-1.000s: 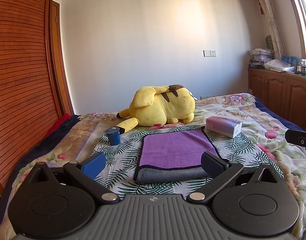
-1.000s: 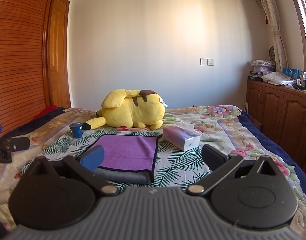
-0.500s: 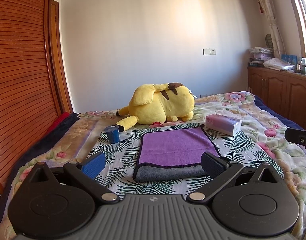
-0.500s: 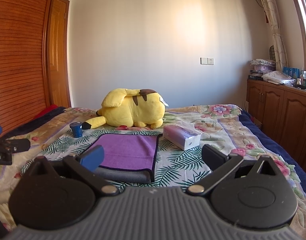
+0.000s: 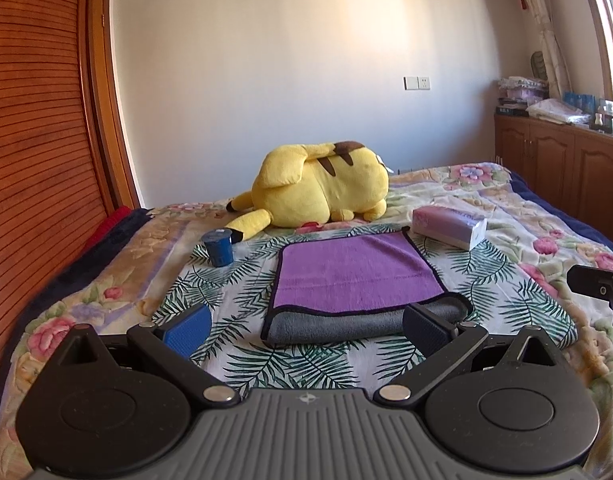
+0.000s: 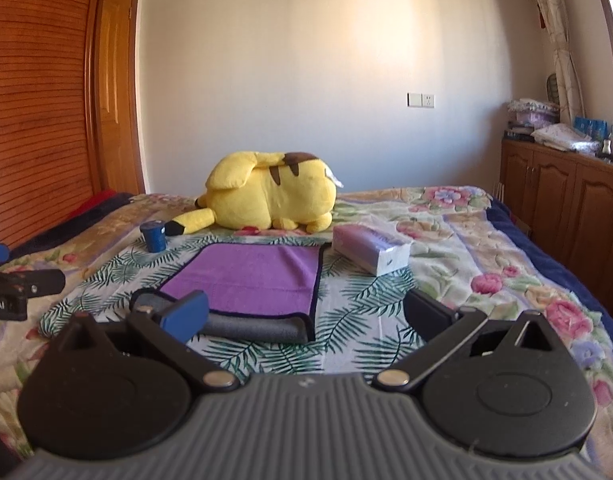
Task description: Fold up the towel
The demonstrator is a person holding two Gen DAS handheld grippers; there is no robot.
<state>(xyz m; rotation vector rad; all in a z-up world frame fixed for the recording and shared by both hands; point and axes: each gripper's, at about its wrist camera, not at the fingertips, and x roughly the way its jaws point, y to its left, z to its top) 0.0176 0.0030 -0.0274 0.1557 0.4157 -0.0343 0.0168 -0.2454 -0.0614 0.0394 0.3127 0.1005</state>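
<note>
Now both hand-held grippers, left and right, spread wide before the folded purple-and-grey towel.

Left gripper: ribbed grey body, two round black discs, black linkage arms with silver rivets, one blue finger pad, one black. Right gripper: same build, small emblem on grey housing.
</note>
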